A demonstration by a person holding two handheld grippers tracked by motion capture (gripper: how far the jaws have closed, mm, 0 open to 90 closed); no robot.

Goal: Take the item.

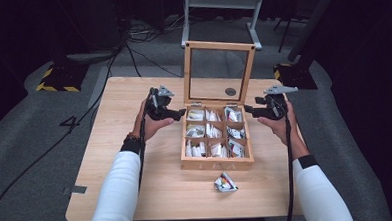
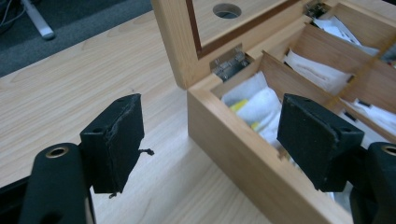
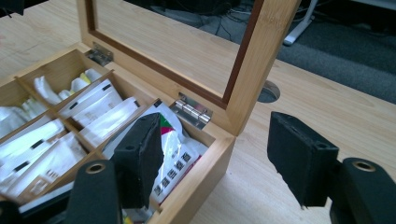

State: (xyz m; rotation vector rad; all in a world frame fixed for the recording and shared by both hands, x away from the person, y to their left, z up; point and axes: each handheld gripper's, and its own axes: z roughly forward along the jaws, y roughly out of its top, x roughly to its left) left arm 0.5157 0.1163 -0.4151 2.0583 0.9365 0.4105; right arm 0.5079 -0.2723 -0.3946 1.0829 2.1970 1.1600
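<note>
A wooden box (image 1: 217,163) is sitting in the middle of the table (image 1: 137,193). It is light wood and split into nine little compartments, and each one is holding white packets (image 1: 213,131). Its lid (image 1: 219,72) is standing straight up at the back on shiny metal hinges (image 3: 190,112), and it is a wooden frame with a see-through window.

The left gripper (image 1: 180,111) is hovering at the box's back left corner. Its jaws are standing apart, with the box's side wall between them, and they are not pressing on it. The right gripper (image 1: 249,109) is hovering at the back right corner. Its jaws are standing apart too, one over a packet and one outside the box, gripping nothing.

One loose packet (image 1: 225,183) with bright colours is lying on the table just in front of the box. A round hole (image 1: 230,92) is showing in the table behind the lid. Cables are lying on the grey floor behind the table.
</note>
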